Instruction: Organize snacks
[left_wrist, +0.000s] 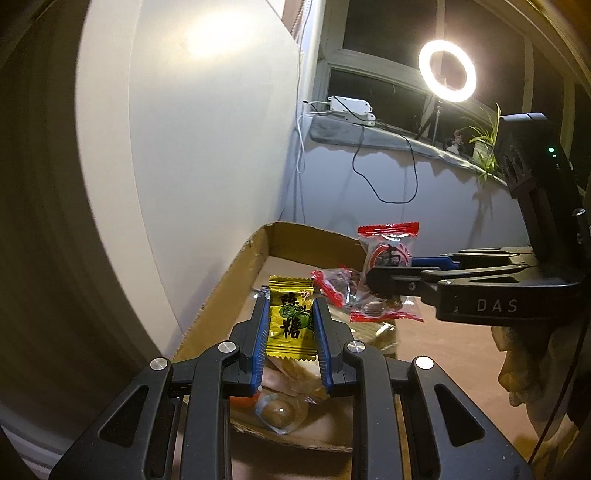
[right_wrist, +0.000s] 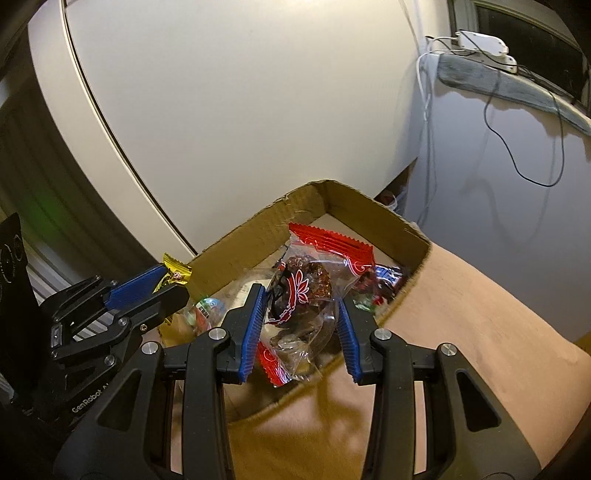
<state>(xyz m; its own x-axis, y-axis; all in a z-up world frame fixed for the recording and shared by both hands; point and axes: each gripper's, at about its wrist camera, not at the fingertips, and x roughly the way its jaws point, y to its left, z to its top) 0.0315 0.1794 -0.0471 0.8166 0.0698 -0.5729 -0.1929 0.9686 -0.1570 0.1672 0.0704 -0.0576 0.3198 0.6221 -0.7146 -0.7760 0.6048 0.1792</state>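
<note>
Snacks sit in the cardboard box on the table; left gripper pinches a yellow candy above it; right gripper clamps a red-ended clear packet, apparently dried fruit, over the box.

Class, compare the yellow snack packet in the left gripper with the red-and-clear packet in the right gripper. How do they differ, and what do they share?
The yellow packet is opaque with dark printed characters; the red-edged packet is clear, showing dark brown contents. The yellow packet looks flat; the red-edged packet is bulged and crumpled. The yellow packet sits in the left gripper, the red-edged one in the right gripper. Both are gripped by blue-padded jaws above the cardboard box.
</note>
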